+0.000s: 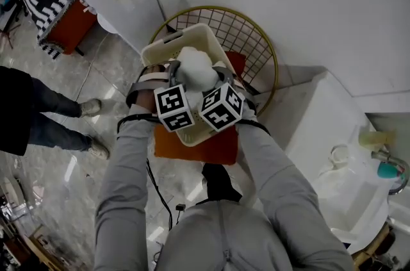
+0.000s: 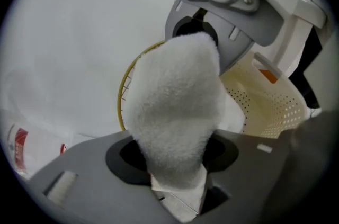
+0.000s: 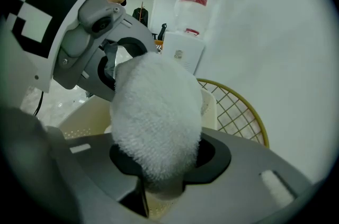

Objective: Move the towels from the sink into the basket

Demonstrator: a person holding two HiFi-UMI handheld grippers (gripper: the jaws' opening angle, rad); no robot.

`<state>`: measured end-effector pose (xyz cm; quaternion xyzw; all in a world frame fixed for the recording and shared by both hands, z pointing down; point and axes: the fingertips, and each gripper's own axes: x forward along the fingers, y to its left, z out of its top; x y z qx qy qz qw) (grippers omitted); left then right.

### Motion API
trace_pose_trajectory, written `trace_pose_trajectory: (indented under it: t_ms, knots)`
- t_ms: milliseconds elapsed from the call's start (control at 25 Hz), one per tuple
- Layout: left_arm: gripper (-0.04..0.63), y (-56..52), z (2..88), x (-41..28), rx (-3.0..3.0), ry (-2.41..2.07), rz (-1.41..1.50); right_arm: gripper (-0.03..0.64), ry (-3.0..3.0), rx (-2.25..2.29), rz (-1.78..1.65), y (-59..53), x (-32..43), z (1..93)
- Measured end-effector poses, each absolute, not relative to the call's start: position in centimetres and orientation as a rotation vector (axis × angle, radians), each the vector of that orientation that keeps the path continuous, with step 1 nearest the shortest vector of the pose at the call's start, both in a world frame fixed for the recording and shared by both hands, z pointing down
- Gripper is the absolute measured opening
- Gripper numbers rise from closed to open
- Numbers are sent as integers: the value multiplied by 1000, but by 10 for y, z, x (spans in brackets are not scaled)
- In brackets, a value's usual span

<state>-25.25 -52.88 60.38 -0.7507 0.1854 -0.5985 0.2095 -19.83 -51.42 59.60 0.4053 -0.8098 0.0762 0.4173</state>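
The towel (image 1: 195, 68), a fluffy white bundle, is hanging over the open top of the cream perforated basket (image 1: 160, 49), caught between both tools. The left tool (image 2: 175, 164) is gripping it from one side, its jaws standing narrowly apart with the pile filling the gap between them and pressing on both. The right tool (image 3: 159, 164) is pinching the other side, with its jaws almost together on the cloth. The two tools are pointing steeply down, side by side, their marker cubes nearly touching. The basket is resting on an orange seat (image 1: 211, 148) with a gold wire frame (image 1: 256, 39) curving behind it. The white sink (image 1: 346, 193) is lying well apart at the right. A person (image 1: 38, 116) is standing on the floor at the left.
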Motion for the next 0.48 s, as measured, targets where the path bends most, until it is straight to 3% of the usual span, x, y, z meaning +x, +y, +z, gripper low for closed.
trace_pose_trajectory:
  t_ms: [120,360,480]
  knots:
    - [287,-531,618,-258,-2100,494,-1689,135,-2020,984,236,-517,-203,611]
    - [385,-531,632,-266,-2156,457,-1744,303,-1961,906,276,-519,-200,629]
    - [385,-533,625,-268,-2192,503,-1731,319,-1973,923,241,-521,-199,619]
